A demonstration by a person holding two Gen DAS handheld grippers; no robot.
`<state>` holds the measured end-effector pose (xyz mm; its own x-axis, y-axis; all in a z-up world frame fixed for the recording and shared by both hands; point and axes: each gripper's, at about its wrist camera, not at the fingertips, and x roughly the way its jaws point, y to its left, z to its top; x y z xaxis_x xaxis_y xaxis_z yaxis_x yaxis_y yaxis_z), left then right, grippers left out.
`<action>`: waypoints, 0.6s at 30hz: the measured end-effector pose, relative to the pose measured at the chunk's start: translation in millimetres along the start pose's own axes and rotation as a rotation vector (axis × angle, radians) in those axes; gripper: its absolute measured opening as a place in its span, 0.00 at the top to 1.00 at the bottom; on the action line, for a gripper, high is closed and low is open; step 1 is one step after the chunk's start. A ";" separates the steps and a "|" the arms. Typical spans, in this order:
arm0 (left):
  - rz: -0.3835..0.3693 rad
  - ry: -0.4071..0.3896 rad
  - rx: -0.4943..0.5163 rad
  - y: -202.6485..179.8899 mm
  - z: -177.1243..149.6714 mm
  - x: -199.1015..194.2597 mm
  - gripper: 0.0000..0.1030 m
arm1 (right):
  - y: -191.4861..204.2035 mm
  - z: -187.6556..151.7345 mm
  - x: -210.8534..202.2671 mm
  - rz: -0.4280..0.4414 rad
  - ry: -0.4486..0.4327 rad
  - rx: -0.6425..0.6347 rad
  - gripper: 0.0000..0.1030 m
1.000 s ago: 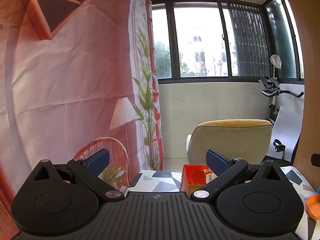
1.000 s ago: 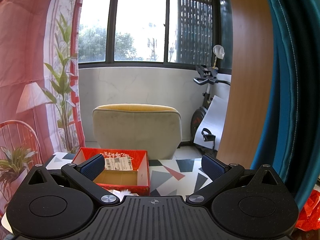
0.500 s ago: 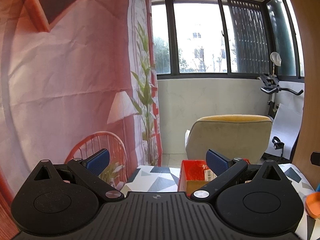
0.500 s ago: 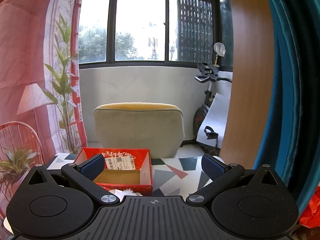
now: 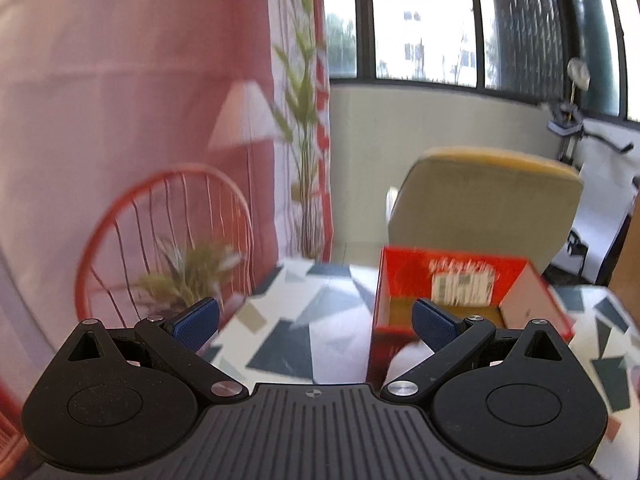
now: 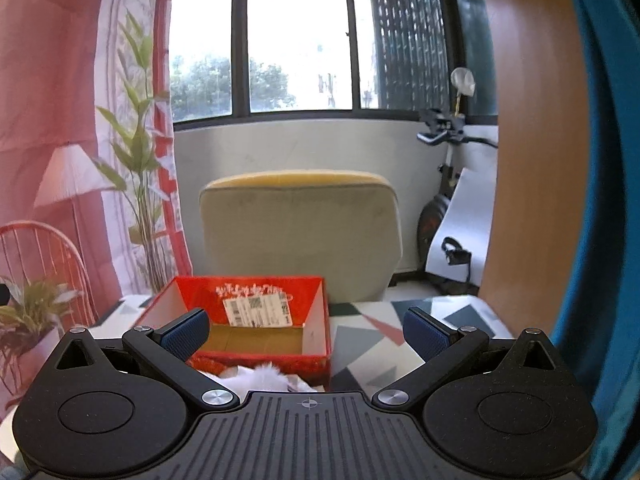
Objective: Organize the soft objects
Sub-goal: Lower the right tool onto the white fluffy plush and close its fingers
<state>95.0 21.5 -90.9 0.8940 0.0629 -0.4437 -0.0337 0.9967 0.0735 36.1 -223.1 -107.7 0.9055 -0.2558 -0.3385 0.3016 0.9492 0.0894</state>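
Both grippers have dipped since a second ago, the left one more sharply, so that the red box now fills far more of its view and its picture smears with the motion.

The left gripper (image 5: 316, 320) hangs with its blue-padded fingers (image 5: 196, 318) spread wide, nothing between them. The red box (image 5: 464, 300) stands on a tabletop (image 5: 304, 316) patterned with grey and dark triangles; the right-hand finger of that gripper overlaps the box's near wall in the left wrist view. On the box's inner far wall is a white shipping label (image 5: 462, 286), blurred here. Just in front of the box, low against its near wall, shows a pale white shape, too smeared to name.

The right gripper (image 6: 306, 334) is likewise spread wide and holds nothing. From it the red box (image 6: 248, 320) lies open-topped, its brown cardboard floor bare, the label (image 6: 256, 310) on the far wall. Touching or just beside the box's near wall sits a white fluffy soft object (image 6: 260, 374), half hidden by the gripper's body; I cannot tell what it is.

Behind the box stands a beige armchair (image 6: 300, 232) with a yellow top edge. Left of the box hangs a pink printed backdrop (image 6: 60, 100); right of it, beyond the armchair, an exercise bike (image 6: 444, 184).
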 end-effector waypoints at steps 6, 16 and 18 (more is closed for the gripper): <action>-0.066 0.058 0.010 3.8 -17.7 42.2 0.00 | 0.0 -18.2 42.4 0.057 0.126 0.025 0.00; -0.090 0.118 0.032 -4.4 -34.9 88.1 0.01 | 10.6 -39.1 98.7 0.073 0.243 -0.016 0.00; -0.122 0.129 0.033 -5.7 -35.9 95.5 0.01 | 9.9 -44.2 108.2 0.084 0.263 -0.011 0.00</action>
<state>164.5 23.7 -165.8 0.8258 -0.0504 -0.5617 0.0881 0.9953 0.0402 123.9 -233.3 -184.9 0.8183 -0.1207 -0.5620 0.2238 0.9674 0.1182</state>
